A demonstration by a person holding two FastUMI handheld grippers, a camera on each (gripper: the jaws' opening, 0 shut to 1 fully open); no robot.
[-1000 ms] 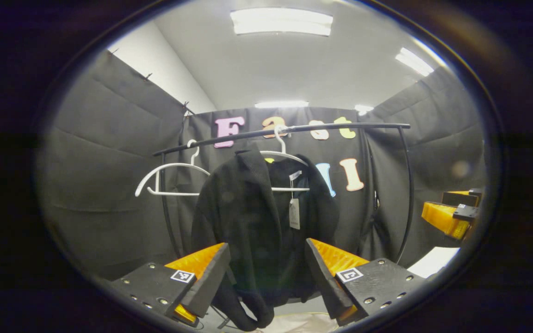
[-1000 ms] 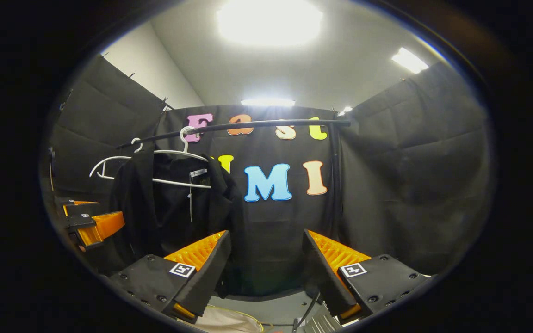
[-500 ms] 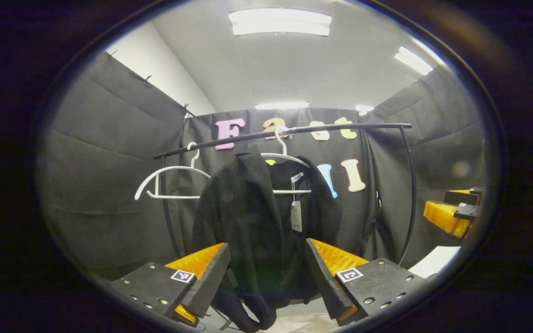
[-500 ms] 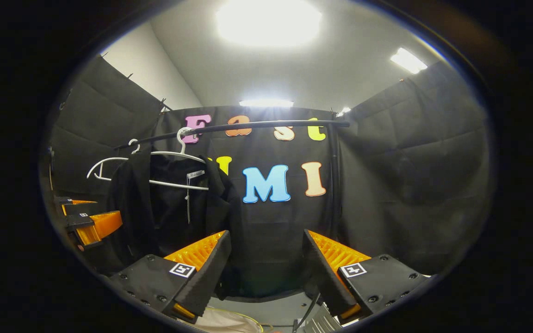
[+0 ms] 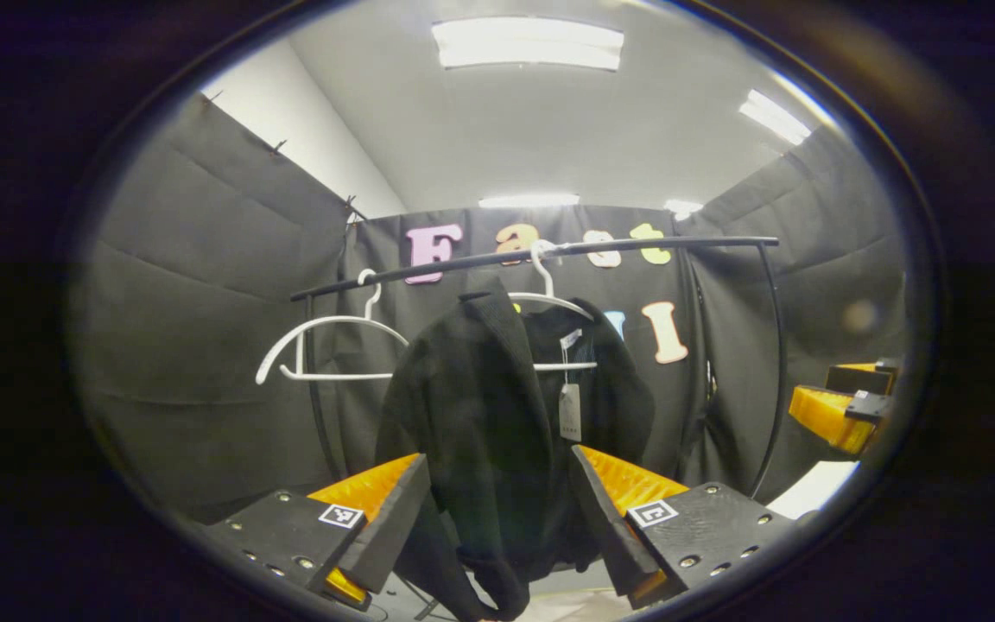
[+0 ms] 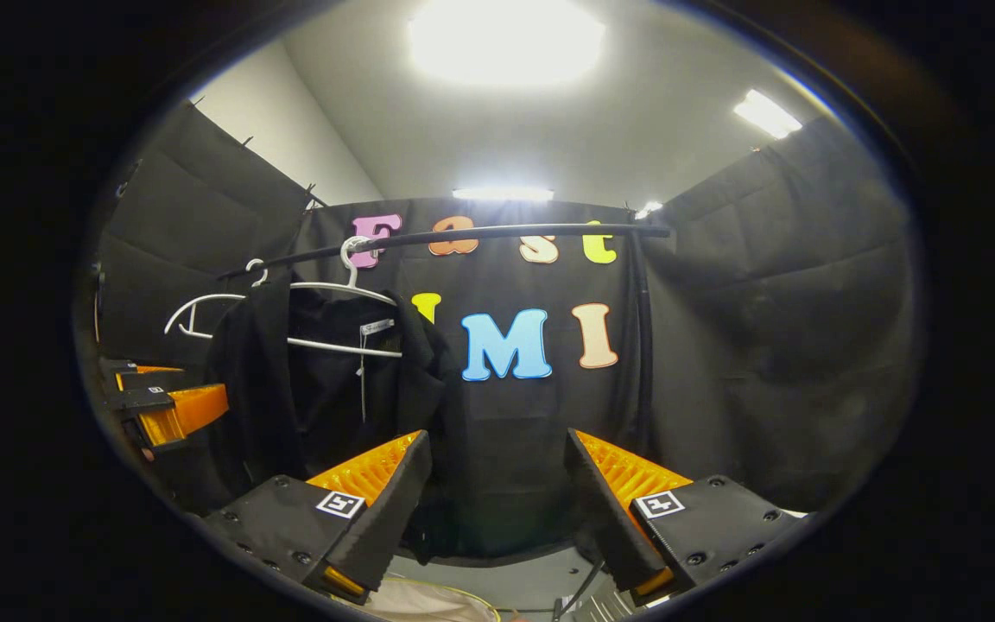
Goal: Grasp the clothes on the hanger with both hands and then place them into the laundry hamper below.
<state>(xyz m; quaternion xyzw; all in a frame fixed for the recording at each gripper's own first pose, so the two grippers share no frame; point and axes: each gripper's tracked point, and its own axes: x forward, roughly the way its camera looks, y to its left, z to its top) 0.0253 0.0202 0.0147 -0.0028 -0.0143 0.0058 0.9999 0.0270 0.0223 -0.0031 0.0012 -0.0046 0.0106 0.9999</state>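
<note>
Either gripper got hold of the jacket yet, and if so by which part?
Nothing is held. The left gripper and the right gripper are both open, short of the black jacket, which hangs on its white hanger.

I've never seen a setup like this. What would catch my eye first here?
A black jacket hangs on a white hanger from a dark rail, straight ahead of the left gripper, with a paper tag dangling at its chest. Beside it hangs an empty hanger. Both grippers' jaws stand open, the right gripper off to the jacket's side.
</note>
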